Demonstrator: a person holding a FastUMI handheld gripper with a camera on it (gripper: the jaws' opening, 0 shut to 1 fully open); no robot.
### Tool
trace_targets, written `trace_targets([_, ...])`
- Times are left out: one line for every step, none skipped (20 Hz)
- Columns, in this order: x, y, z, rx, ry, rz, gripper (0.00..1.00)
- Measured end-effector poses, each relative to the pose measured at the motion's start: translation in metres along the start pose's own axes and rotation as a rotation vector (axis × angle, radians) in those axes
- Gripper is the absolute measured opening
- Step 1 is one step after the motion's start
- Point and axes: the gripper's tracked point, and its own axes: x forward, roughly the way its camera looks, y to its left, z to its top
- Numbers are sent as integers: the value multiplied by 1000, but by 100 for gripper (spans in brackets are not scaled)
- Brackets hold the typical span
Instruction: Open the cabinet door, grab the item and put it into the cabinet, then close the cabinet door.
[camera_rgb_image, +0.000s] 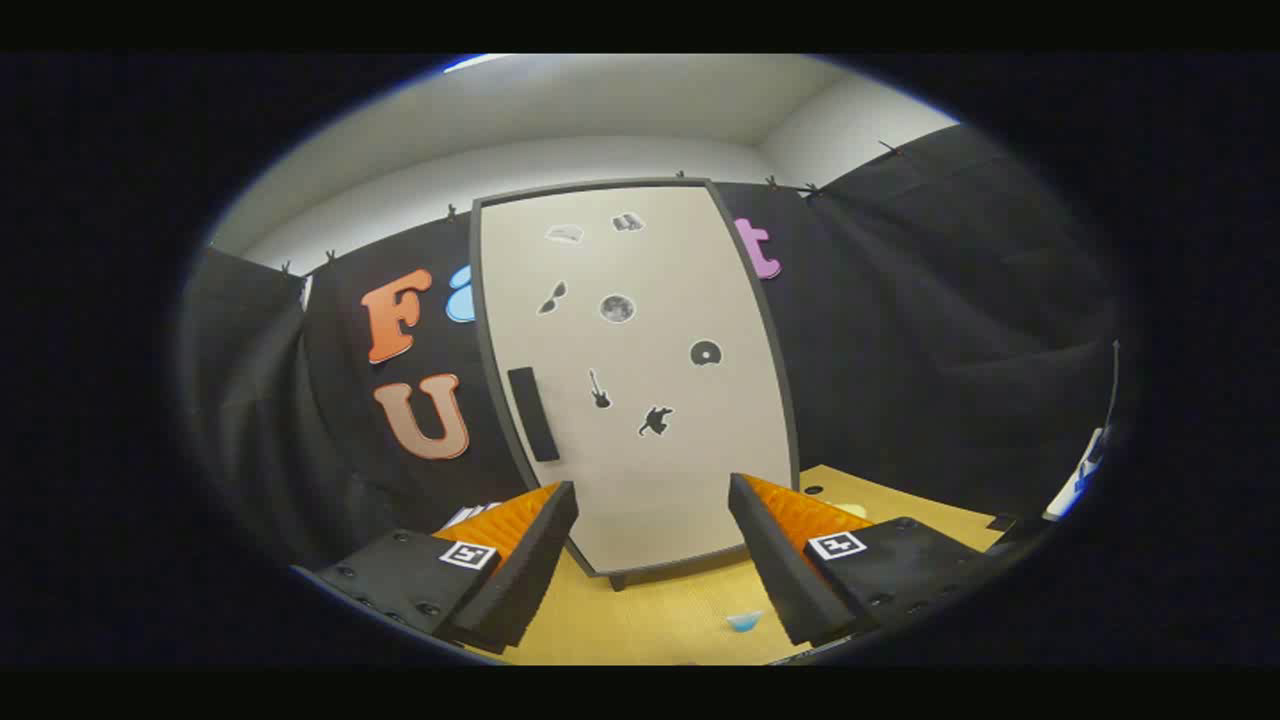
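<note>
We hold the gripper (652, 560) wide and empty before the shut cream, grey-framed cabinet door (640, 400), so we judge opening comes first: reach its black bar handle (533, 413) at ten o'clock; the item is unclear.

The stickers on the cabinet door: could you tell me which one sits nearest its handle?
The guitar sticker: it sits just beside the handle; the others lie farther off.

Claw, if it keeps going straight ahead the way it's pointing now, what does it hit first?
Most likely the closed cabinet door. The open claw points at the door's lower part, with bare table between its fingers. The handle sits left of that line. Depth is hard to judge.
</note>
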Motion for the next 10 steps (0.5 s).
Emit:
trace_targets([-4, -1, 2, -21, -27, -9, 98])
trace_targets([-7, 0, 3, -40, -45, -8, 97])
trace_targets([-11, 1, 3, -57, -50, -2, 98])
trace_targets([-15, 3, 4, -69, -49, 10, 98])
trace_targets([-19, 3, 10, -71, -61, 13, 98])
trace_targets([-22, 4, 17, -70, -83, 18, 97])
trace_targets([-24, 7, 24, -72, -103, 31, 97])
trace_targets([-25, 9, 28, -74, -115, 37, 97])
trace_targets([-26, 6, 30, -76, -117, 32, 97])
trace_targets([-25, 4, 30, -76, -115, 25, 97])
